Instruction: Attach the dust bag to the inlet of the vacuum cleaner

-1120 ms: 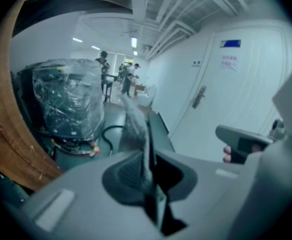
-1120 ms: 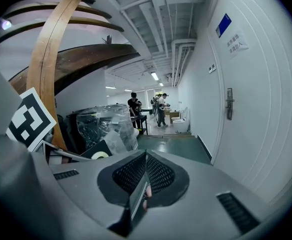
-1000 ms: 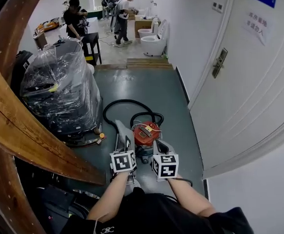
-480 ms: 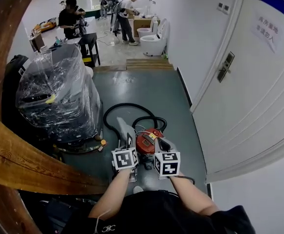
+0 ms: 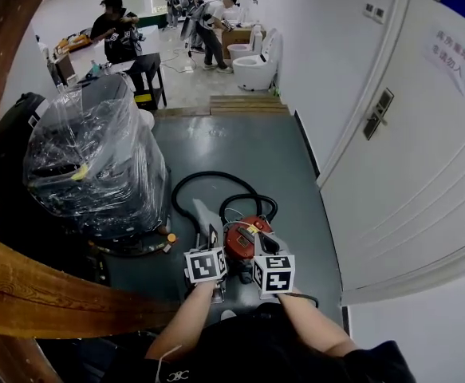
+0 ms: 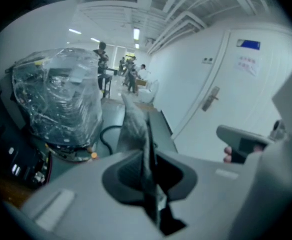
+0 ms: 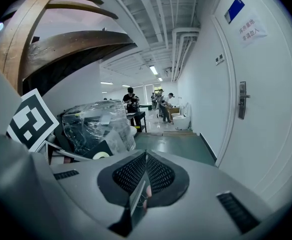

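Both nearer vacuum cleaner [image 5: 242, 238]: left gripper [image 5: 213, 236], holding dust bag [image 5: 202, 214]; right gripper [image 5: 264, 244].

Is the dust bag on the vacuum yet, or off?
Off. The bag is pinched in the left tongs, left of the red vacuum.

Head view steeply down, gripper views low, forward — sharing wrapped machine [image 5: 95, 162]

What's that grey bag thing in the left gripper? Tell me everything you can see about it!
The dust bag is grey and looks like soft, crinkly cloth. It is long, narrow and limp. The left gripper pinches one end between its jaws, and the rest sticks out ahead of it. In the head view it sits just left of the red vacuum. Its opening isn't visible.
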